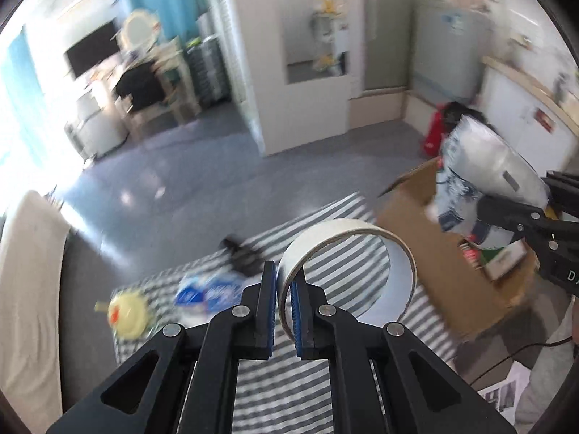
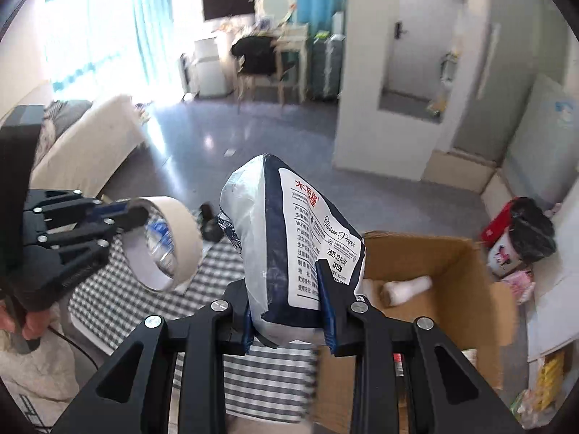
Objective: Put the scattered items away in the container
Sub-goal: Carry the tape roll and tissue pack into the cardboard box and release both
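Two grippers are hanging above the striped cloth [image 1: 325, 379], each one gripping something. The left gripper [image 1: 284, 289] is pinching the wall of a roll of tape [image 1: 362, 242] between its blue pads, the ring standing out ahead of the fingertips. The right gripper [image 2: 286, 303] is clamping the lower end of a tissue paper pack [image 2: 289, 228], which is sticking up and forward from the jaws, its printed label facing the camera.

Only the left wrist view is showing the loose things lying on the cloth: a pale yellow round item [image 1: 128, 313], a blurred blue and white packet [image 1: 210, 291] beside it, and a dark object [image 1: 242, 253] farther back. It is also catching the right gripper [image 1: 503, 213] from the side, holding the pack over the cardboard box [image 1: 427, 253].

Only the right wrist view is looking down into the cardboard box [image 2: 452, 253], where a white roll [image 2: 405, 287] is lying on the bottom. The box is sitting just right of the cloth [image 2: 275, 372], directly beyond the held pack. The same view is showing the left gripper [image 2: 126, 213] off to the left with the tape roll [image 2: 170, 238], and a hand [image 2: 34, 322] wrapped around its handle. A red and black bag [image 2: 521, 231] is sitting on the floor past the box.
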The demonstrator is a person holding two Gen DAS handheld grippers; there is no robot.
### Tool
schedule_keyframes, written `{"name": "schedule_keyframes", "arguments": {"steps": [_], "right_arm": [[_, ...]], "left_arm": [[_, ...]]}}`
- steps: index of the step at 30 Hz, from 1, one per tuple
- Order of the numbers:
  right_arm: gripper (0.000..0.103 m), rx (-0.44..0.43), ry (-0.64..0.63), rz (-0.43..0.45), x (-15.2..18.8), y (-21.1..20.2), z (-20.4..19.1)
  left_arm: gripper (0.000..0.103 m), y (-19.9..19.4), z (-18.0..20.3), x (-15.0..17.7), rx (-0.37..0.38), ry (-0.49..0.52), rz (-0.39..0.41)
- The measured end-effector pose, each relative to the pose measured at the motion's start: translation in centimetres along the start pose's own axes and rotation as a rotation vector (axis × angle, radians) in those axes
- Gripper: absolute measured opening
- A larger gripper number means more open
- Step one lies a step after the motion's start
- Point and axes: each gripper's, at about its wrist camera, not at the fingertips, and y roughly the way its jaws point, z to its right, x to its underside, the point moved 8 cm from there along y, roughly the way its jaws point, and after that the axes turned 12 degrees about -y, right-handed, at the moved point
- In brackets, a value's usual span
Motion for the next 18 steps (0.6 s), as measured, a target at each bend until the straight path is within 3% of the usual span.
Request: {"name": "schedule_keyframes", "arguments": {"steps": [4, 8, 13, 18], "right_arm": [[0.028, 0.083, 0.058, 0.011, 1.4, -3.5, 4.4], [0.028, 0.147, 0.139, -0.035, 4.1, -4.2, 8.9], [0.028, 0.146, 0.238, -0.158, 8.3, -1.0, 13.3], [0.028, 0.103, 0.318, -0.275, 12.7, 3.8, 16.2]], "left_arm": [[0.007, -0.8, 7.1, -2.3, 0.093, 0.087, 0.038], [0.007, 0.1, 13.7, -2.9, 0.177, 0.160, 0.019], [0.007, 4.1, 20.3, -2.2, 0.215, 0.231, -0.060], [0.007, 9.8, 23.4, -1.5, 0.215, 0.236, -0.157]]}}
